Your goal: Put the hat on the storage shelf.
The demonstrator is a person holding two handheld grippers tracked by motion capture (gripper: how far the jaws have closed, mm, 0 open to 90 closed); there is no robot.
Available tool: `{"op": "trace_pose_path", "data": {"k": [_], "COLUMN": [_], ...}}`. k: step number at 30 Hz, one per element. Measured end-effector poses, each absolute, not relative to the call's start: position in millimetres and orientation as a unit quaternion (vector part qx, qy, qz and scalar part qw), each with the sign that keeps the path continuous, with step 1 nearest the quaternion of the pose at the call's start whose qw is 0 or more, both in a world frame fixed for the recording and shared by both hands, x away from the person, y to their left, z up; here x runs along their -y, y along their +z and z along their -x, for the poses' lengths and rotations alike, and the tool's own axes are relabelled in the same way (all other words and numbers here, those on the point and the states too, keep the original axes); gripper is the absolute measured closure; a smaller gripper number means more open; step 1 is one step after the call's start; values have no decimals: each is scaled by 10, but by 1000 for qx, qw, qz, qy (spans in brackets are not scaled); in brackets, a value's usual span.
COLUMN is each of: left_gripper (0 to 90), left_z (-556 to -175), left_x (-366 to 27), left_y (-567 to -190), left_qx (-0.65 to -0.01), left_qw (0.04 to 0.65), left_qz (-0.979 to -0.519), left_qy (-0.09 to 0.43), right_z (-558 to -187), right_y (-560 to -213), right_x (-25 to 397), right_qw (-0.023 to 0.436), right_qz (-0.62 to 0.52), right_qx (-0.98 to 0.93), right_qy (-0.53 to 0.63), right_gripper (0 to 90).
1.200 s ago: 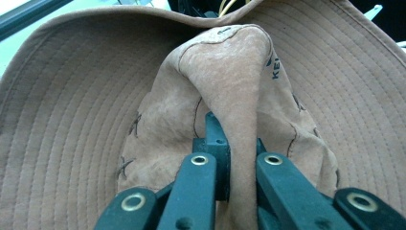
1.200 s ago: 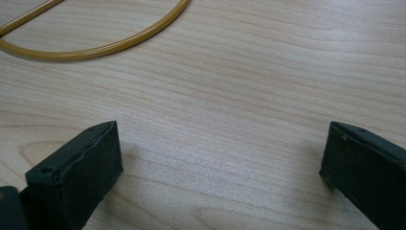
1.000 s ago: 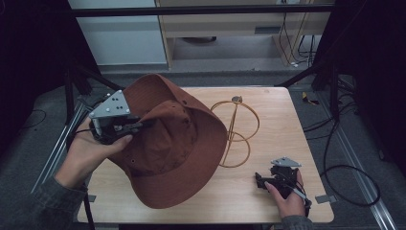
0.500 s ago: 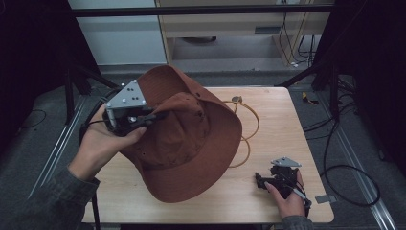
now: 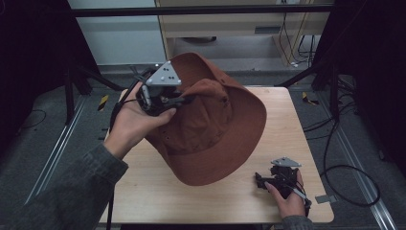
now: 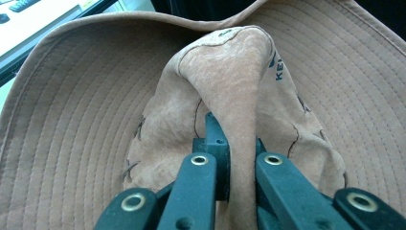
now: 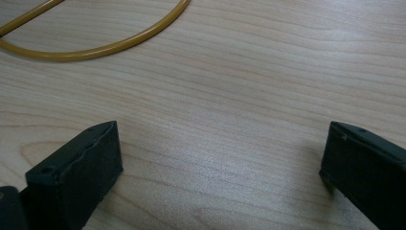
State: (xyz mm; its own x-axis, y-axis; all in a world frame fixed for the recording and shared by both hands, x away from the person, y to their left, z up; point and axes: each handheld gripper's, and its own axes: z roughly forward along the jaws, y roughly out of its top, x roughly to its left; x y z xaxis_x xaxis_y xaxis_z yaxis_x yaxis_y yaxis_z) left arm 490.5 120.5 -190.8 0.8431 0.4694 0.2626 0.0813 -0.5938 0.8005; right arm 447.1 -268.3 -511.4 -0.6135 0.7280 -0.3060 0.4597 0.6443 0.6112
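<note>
While the left gripper (image 5: 173, 101) fingers (image 6: 201, 184) pinch a fold of the brown hat (image 5: 213, 127) at frame centre, above the table (image 5: 287, 115), the right gripper (image 5: 266, 180) rests lower right, fingers (image 7: 76, 175) spread wide, near yellow tubing (image 7: 95, 48).

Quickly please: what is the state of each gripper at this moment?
Left gripper: closed on a fold of the hat, held above the table.
Right gripper: open, holding nothing, low over the table.
</note>
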Motion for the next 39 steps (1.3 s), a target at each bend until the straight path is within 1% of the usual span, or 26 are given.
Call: {"op": "trace_pose_path", "data": {"k": [1,11,14,16,22,39], "left_gripper": [886,886,886,885,886,879], "left_z": [-4905,-5168,-5239,-5278,-5392,-5602], "left_x": [-1205,-700,-625,-553,-366,-80], "left_y": [-1908,-1808,-1799,-1796,-1841,-1962], "left_qx": [-160,-146,-147,-140,-135,-145], "left_qw": [421,395,394,381,372,349], "left_qz": [-863,-876,-878,-883,-890,-904], "left_qy": [230,236,228,236,224,200], "right_z": [-4472,-4471,-4471,-4471,-4471,-4470], "right_y": [-5115,-5113,-5112,-5112,-5112,-5112], "right_x": [2683,2685,2685,2685,2684,2684], "right_qw": [274,274,274,274,273,273], "right_qz": [-344,-343,-343,-343,-343,-343], "right_qx": [-864,-865,-865,-865,-865,-865], "right_qy": [244,244,244,245,244,245], "right_gripper": [4,4,4,4,4,5]}}
